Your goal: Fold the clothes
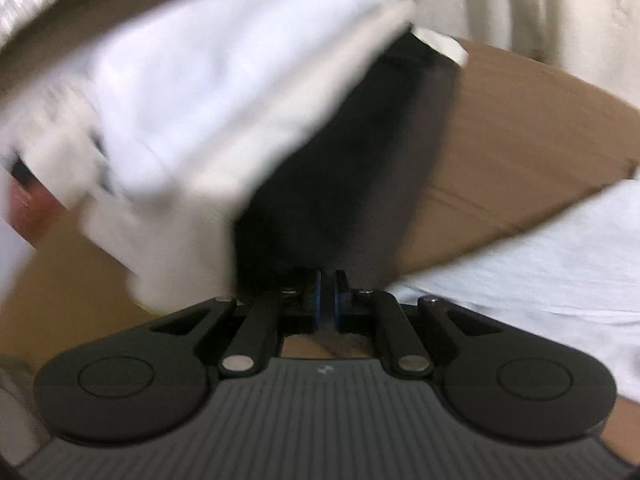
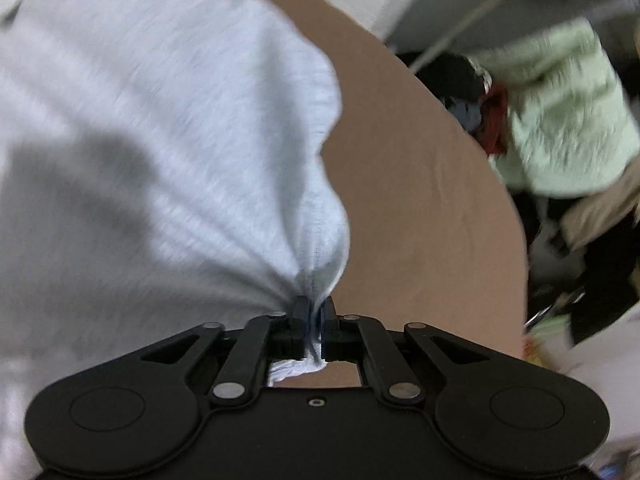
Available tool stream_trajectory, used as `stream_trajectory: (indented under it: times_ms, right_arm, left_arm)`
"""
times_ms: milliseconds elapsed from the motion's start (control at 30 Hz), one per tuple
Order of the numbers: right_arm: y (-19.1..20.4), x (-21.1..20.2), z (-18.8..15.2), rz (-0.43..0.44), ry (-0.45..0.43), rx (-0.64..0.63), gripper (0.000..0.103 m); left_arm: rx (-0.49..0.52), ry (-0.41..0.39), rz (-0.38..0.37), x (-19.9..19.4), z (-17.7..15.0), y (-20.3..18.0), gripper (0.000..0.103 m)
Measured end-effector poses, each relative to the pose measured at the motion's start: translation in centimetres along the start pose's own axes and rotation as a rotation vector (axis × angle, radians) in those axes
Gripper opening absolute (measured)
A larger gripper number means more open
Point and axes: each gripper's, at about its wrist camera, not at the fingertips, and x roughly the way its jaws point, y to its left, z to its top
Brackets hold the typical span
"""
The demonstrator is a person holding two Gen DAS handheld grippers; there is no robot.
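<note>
A light grey garment [image 2: 140, 140] lies over the brown tabletop [image 2: 420, 200]. Its edge is bunched into a pinch between the pads of my right gripper [image 2: 314, 320], which is shut on it. In the left wrist view a blurred white part of the garment [image 1: 200, 100] is lifted up on the left. Below it, a dark fold [image 1: 340, 160] narrows down into my left gripper [image 1: 328, 300]. That gripper's jaws are closed on the fold. More of the grey cloth [image 1: 540, 272] rests on the table to the right.
A heap of other clothes sits past the table's right edge: a pale green piece [image 2: 560, 120], black [image 2: 452, 76] and red [image 2: 494, 120] ones. Bare brown table [image 1: 520, 140] lies beyond the left gripper, with pale curtain [image 1: 540, 8] behind.
</note>
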Motion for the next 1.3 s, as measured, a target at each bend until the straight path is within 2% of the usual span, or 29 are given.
stream_trajectory:
  times_ms: [33,67,100,133,167,200,233,267,333,400,433,467,567,600,667,733,767,833,867,900,967,1033,1100,1167,1233,1267,1300]
  right_arm:
    - [-1.1,-0.1,0.2,0.031,-0.002,0.052,0.035]
    - [-2.3,-0.4,0.3,0.063,-0.002,0.123,0.043]
    - [-3.7,-1.1,0.0,0.144,-0.019,0.222,0.046]
    - [-5.0,-1.8,0.0,0.268,-0.064,0.314,0.047]
    - [-6.3,-2.6,-0.1,0.396,-0.111,0.406,0.048]
    - [-7.0,-3.3,0.1,0.450,-0.167,0.448,0.056]
    - [-7.6,-4.1,0.3,0.498,-0.222,0.487,0.066]
    - [-7.9,-4.6,0.7,0.492,-0.255,0.498,0.068]
    - [-8.3,-5.4,1.8,0.482,-0.302,0.500,0.068]
    - [-8.2,-5.8,3.1,0.475,-0.318,0.487,0.068]
    - [-8.3,-5.6,3.9,0.463,-0.322,0.488,0.068]
    - [-8.2,-5.8,3.2,0.456,-0.321,0.498,0.068]
    - [-8.5,-5.0,4.0,0.479,-0.304,0.573,0.069]
    - [-9.1,-4.7,4.2,0.513,-0.292,0.636,0.069]
    - [-9.5,-3.1,5.6,0.684,-0.255,0.779,0.069]
    - [-9.1,-1.6,7.0,0.850,-0.228,0.868,0.069]
    - [-8.8,-0.9,7.8,0.934,-0.214,0.911,0.069]
    - [-7.9,-0.5,10.2,0.936,-0.190,0.854,0.069]
    - [-7.4,-0.6,11.4,0.915,-0.179,0.797,0.069]
    - [-7.0,-0.6,12.5,0.893,-0.168,0.738,0.069]
    - [-6.3,-1.3,14.2,0.810,-0.163,0.592,0.069]
    - [-5.8,-1.6,14.9,0.747,-0.158,0.496,0.069]
    - [-5.5,-1.5,15.5,0.725,-0.150,0.442,0.069]
    - [-5.4,-0.6,15.9,0.710,-0.142,0.422,0.069]
    - [-5.2,0.5,16.5,0.703,-0.133,0.411,0.069]
    - [-4.9,1.3,17.0,0.711,-0.130,0.408,0.069]
    - [-4.8,1.6,17.2,0.716,-0.127,0.402,0.069]
  left_arm:
    - [-0.016,-0.003,-0.033,-0.2,0.0,0.1,0.008]
    - [-0.033,-0.005,-0.071,-0.4,0.0,0.2,0.008]
    - [-0.050,-0.006,-0.109,-0.6,0.0,0.3,0.008]
    - [-0.068,-0.007,-0.146,-0.8,0.0,0.3,0.008]
    - [-0.035,-0.007,-0.103,-0.9,-0.1,-0.7,0.008]
    - [0.004,-0.006,-0.049,-0.9,-0.3,-1.9,0.008]
    - [0.020,0.006,-0.061,-1.0,-0.4,-3.0,0.008]
    - [0.032,0.018,-0.081,-1.1,-0.4,-4.1,0.010]
    - [0.057,0.044,-0.123,-1.4,-0.6,-6.2,0.019]
    - [0.082,0.070,-0.165,-1.7,-0.8,-8.4,0.021]
    - [0.082,0.086,-0.239,-2.6,-0.5,-9.7,0.021]
    - [0.080,0.103,-0.321,-3.7,-0.2,-11.1,0.023]
    - [0.131,0.127,-0.562,-7.0,0.7,-16.0,0.053]
    - [0.168,0.117,-0.575,-7.5,1.2,-18.1,0.058]
    - [0.245,0.095,-0.584,-8.4,2.2,-22.5,0.059]
    - [0.322,0.097,-0.528,-7.5,2.7,-26.4,0.059]
    - [0.326,0.115,-0.513,-7.2,2.6,-27.8,0.059]
    - [0.311,0.136,-0.512,-6.9,2.0,-29.9,0.062]
    - [0.297,0.124,-0.531,-6.5,1.5,-30.6,0.068]
    - [0.297,0.117,-0.515,-5.9,0.9,-31.2,0.072]
    - [0.321,0.110,-0.465,-4.1,-0.1,-32.6,0.072]
    - [0.354,0.109,-0.478,-2.3,-0.7,-33.1,0.073]
    - [0.359,0.120,-0.536,-0.8,-1.1,-33.1,0.090]
    - [0.395,0.120,-0.553,-0.1,-1.1,-33.5,0.097]
    - [0.401,0.096,-0.567,0.4,-0.9,-33.5,0.094]
    - [0.383,0.070,-0.574,0.5,-0.8,-33.2,0.073]
    - [0.365,0.044,-0.581,0.7,-0.6,-32.8,0.038]
